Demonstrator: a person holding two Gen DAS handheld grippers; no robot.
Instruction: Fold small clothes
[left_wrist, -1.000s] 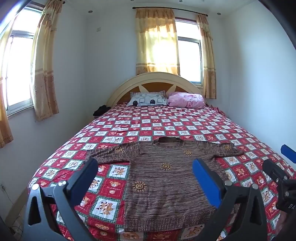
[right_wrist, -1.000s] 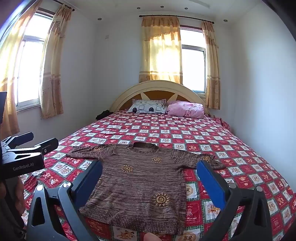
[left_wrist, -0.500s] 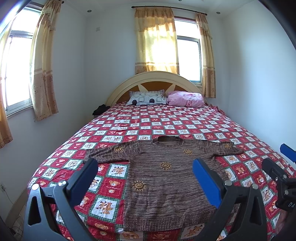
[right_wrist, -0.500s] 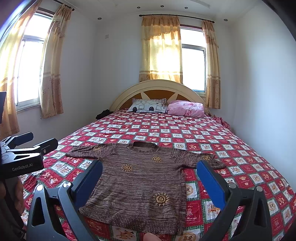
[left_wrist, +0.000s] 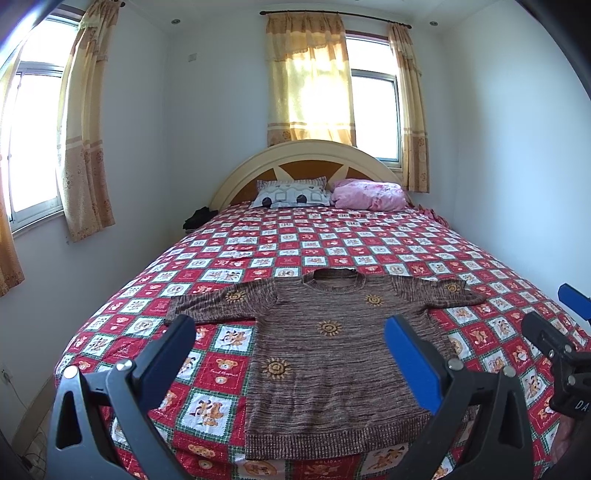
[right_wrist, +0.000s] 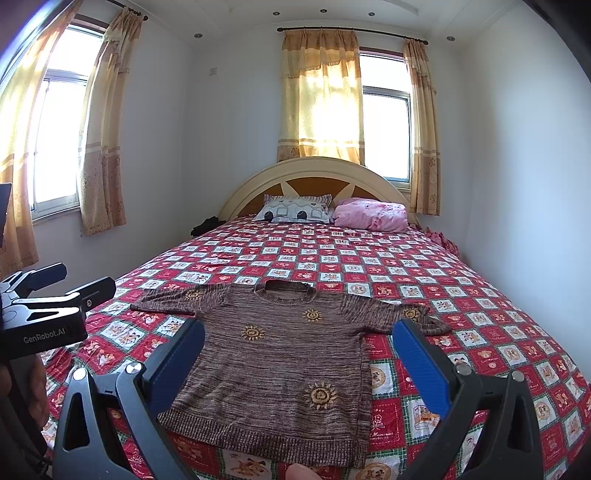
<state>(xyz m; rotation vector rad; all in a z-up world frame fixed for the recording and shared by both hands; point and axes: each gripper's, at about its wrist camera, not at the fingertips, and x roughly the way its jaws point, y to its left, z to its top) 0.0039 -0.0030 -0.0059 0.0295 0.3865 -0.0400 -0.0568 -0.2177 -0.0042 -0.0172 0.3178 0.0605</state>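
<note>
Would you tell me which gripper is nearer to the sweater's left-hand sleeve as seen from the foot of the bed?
Left. The left gripper hovers open just short of that sleeve; the right gripper hovers open over the sweater's other side.

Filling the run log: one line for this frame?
stage: pre-fold | brown knit sweater: flat, sleeves spread, on bed | left gripper: open, empty | right gripper: open, empty

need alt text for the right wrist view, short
A brown knit sweater with sun motifs lies flat, sleeves spread, near the foot of a bed with a red checked cover. The open right gripper frames it, jaws wide apart and empty; the left gripper shows at the left edge.
</note>
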